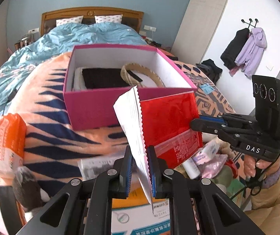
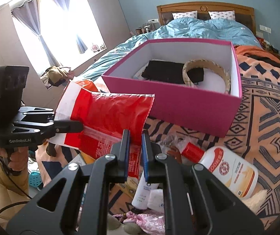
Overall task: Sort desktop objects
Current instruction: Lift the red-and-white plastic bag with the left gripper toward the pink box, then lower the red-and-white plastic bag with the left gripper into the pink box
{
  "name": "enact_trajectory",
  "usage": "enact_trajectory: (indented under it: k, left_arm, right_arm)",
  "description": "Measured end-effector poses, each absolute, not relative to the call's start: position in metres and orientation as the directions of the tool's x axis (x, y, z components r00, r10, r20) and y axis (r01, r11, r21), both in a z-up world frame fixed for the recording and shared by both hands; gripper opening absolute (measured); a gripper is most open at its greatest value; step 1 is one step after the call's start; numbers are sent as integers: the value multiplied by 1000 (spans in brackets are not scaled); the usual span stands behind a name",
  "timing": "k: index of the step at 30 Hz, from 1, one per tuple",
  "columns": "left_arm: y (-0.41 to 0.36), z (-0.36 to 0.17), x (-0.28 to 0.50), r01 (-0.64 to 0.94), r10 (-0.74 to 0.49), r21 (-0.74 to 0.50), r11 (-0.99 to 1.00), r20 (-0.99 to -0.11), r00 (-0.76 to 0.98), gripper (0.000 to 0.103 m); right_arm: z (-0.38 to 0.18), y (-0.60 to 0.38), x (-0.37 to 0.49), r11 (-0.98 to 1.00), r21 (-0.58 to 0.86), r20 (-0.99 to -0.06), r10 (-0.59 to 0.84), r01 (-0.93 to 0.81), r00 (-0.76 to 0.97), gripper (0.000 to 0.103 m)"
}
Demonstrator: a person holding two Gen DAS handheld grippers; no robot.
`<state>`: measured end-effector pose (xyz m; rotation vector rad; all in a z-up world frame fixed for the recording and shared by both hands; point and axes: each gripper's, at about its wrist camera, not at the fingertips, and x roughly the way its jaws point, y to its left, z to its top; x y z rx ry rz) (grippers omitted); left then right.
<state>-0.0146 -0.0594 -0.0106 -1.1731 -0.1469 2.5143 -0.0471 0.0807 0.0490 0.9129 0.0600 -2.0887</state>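
Note:
A red and white plastic pouch (image 1: pixel 169 125) hangs in the air in front of an open pink box (image 1: pixel 93 107). My left gripper (image 1: pixel 140 156) is shut on the pouch's white serrated edge. In the right wrist view the pouch (image 2: pixel 110 115) is held by the left gripper (image 2: pixel 69 126) at the left. My right gripper (image 2: pixel 135 139) is slightly open and empty, just below and right of the pouch. It also shows in the left wrist view (image 1: pixel 196 125), its tip by the pouch's right edge. The box (image 2: pixel 179 101) holds a black cloth (image 2: pixel 165 72) and a woven headband (image 2: pixel 206 68).
The box sits on an orange patterned blanket (image 2: pixel 267 107) on a bed. A white bottle with a red cap (image 2: pixel 224 168), a small tube (image 2: pixel 144 193) and pink packets (image 2: pixel 144 219) lie below my right gripper. An orange packet (image 1: pixel 6 141) lies left.

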Motion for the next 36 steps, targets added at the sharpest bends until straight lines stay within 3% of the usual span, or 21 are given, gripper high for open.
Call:
enact_trajectory:
  k: [13,36]
  left_arm:
    - [-69,20,-55,-259,322,-199,-945,-697,-641,14]
    - [-77,20,-146,-171,208,-128,-977,-746,-633,14]
  right_arm:
    - [80,65,-75,-640,234,-585,-694,732,-419,13]
    - [89,28,-155,-689,217,-623,-643,691,-445,13]
